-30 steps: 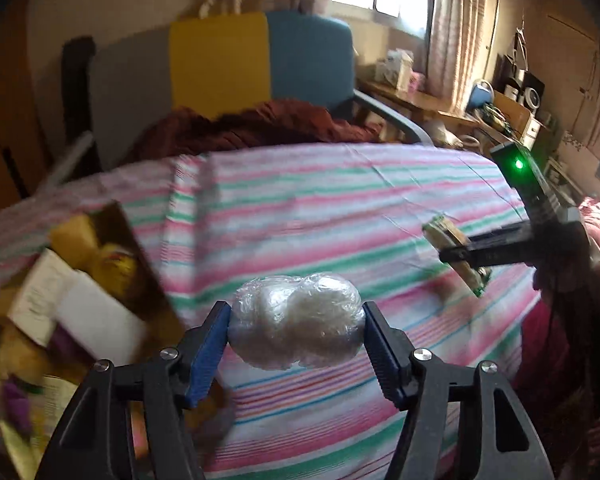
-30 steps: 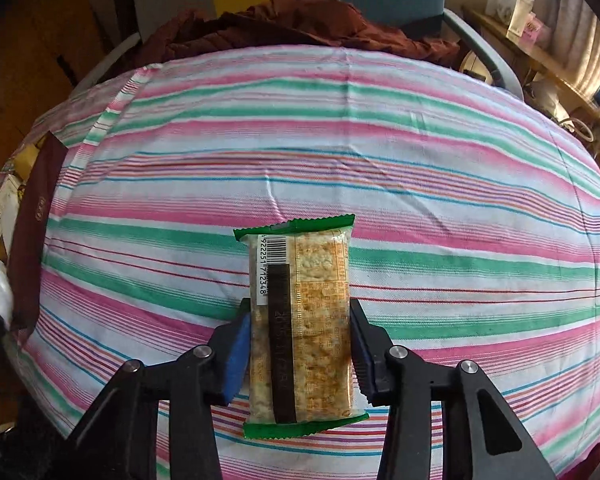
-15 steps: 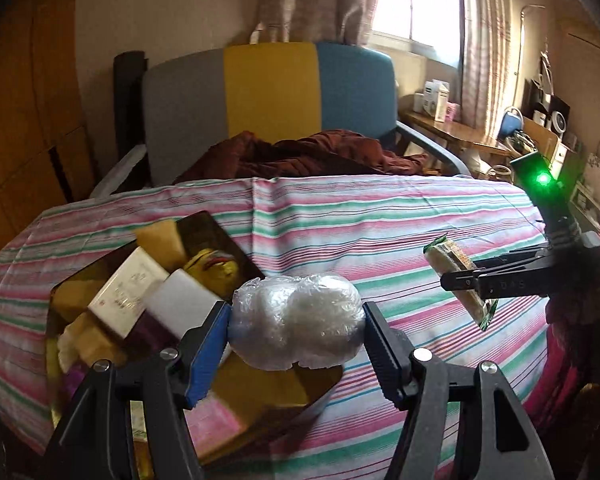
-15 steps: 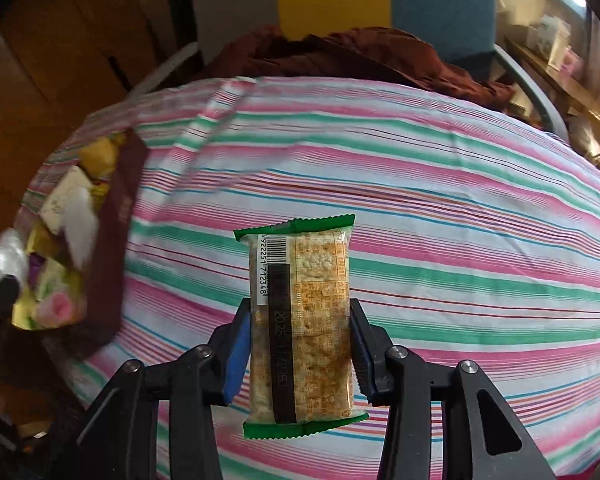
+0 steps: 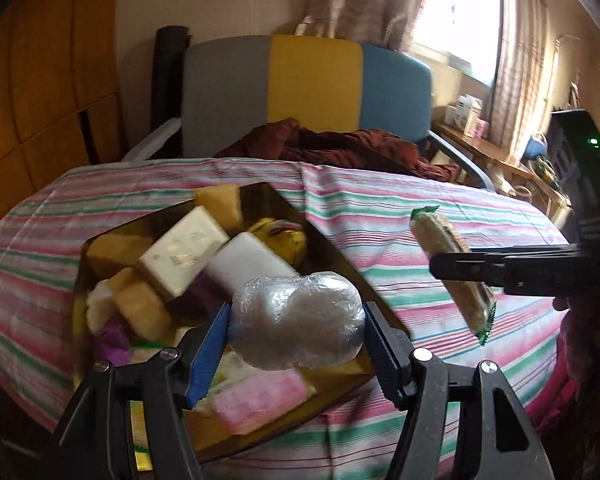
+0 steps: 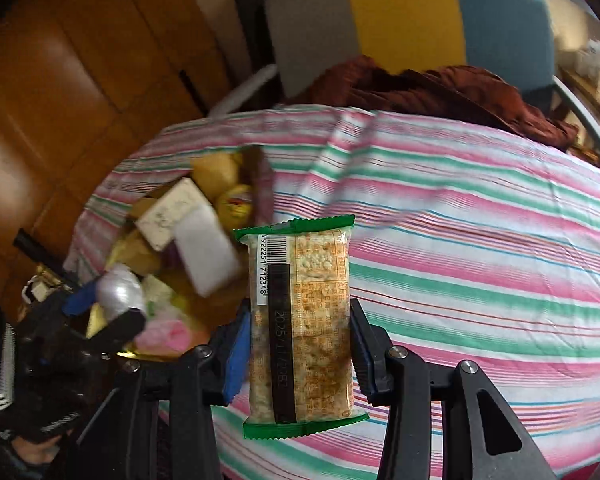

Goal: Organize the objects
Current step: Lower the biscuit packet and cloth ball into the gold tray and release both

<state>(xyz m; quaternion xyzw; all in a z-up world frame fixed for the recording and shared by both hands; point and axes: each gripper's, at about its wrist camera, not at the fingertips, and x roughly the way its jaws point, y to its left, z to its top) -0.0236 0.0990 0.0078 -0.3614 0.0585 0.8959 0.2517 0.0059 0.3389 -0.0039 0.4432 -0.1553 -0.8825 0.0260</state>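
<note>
My left gripper (image 5: 296, 320) is shut on a lumpy snack wrapped in clear plastic (image 5: 298, 320), held over the near right part of a brown tray (image 5: 284, 204) full of packets. From the right wrist view the same gripper (image 6: 108, 300) and wrapped snack (image 6: 120, 290) show at the left. My right gripper (image 6: 298, 340) is shut on a cracker packet with green ends (image 6: 300, 320), held upright above the striped tablecloth (image 6: 480, 248), to the right of the tray (image 6: 262, 180). In the left wrist view that packet (image 5: 452, 268) hangs tilted in the right gripper.
The tray holds white boxes (image 5: 188, 252), yellow cakes (image 5: 220, 200) and a pink packet (image 5: 260, 404). Behind the table stands a grey, yellow and blue chair (image 5: 312, 88) with a dark red cloth (image 5: 340, 148) on it. Wooden panels (image 6: 60, 100) line the left; cluttered shelves (image 5: 480, 136) stand right.
Both grippers have swung left toward the tray, each keeping its snack. The tray has come from the left edge into the middle of the left wrist view and now appears in the right wrist view.
</note>
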